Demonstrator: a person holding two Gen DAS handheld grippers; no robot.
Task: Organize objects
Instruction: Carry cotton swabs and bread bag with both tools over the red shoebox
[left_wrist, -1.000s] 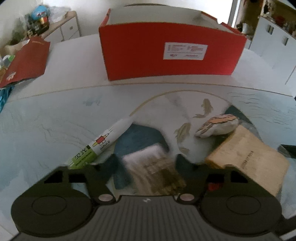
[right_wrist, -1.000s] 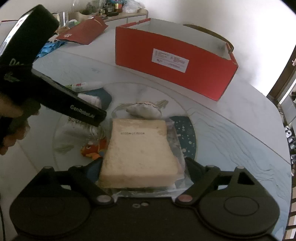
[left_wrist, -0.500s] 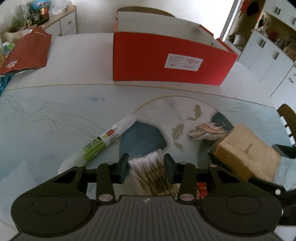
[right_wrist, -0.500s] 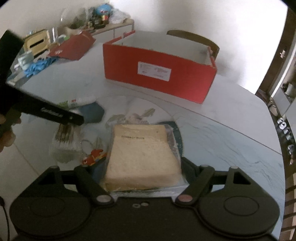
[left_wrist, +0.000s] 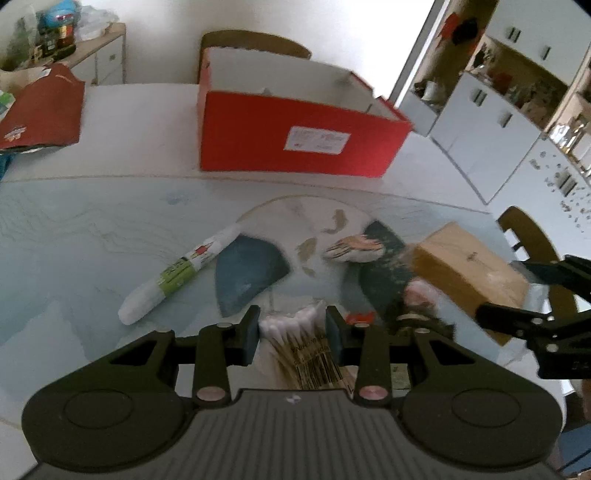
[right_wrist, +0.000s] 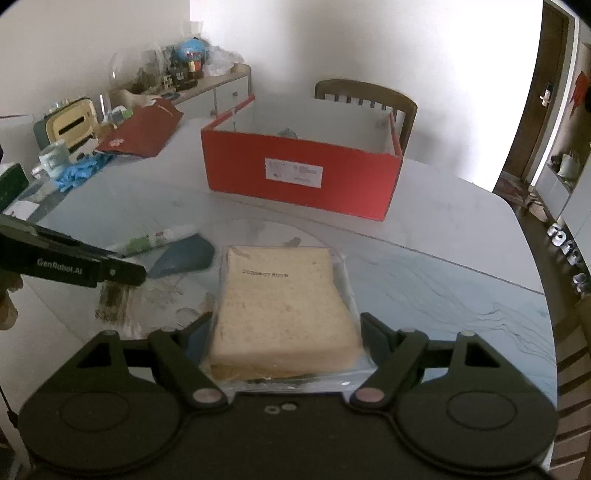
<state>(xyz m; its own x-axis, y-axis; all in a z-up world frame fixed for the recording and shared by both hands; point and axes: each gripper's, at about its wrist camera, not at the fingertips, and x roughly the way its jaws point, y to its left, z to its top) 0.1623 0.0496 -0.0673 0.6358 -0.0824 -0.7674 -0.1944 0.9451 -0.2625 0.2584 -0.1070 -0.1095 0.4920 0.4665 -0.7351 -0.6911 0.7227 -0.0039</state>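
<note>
A wooden chair stands behind the table at the upper centre of the right wrist view. At upper left a sideboard carries bottles and a small globe. White cabinets fill the upper right of the left wrist view, with a second chair below them.

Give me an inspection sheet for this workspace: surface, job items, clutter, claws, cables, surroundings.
Surface: pale table with a printed mat.
Job's things: open red box at the back; wrapped bread; cotton swab pack; white tube, shell-like piece loose on the mat.
Clutter: red folder, blue gloves, mug at the far left.
Claws: left claw closing on the swab pack; right claw clamped on the bread.
Cables: nothing seen.
Surroundings: chair behind the box, sideboard, white cabinets.
</note>
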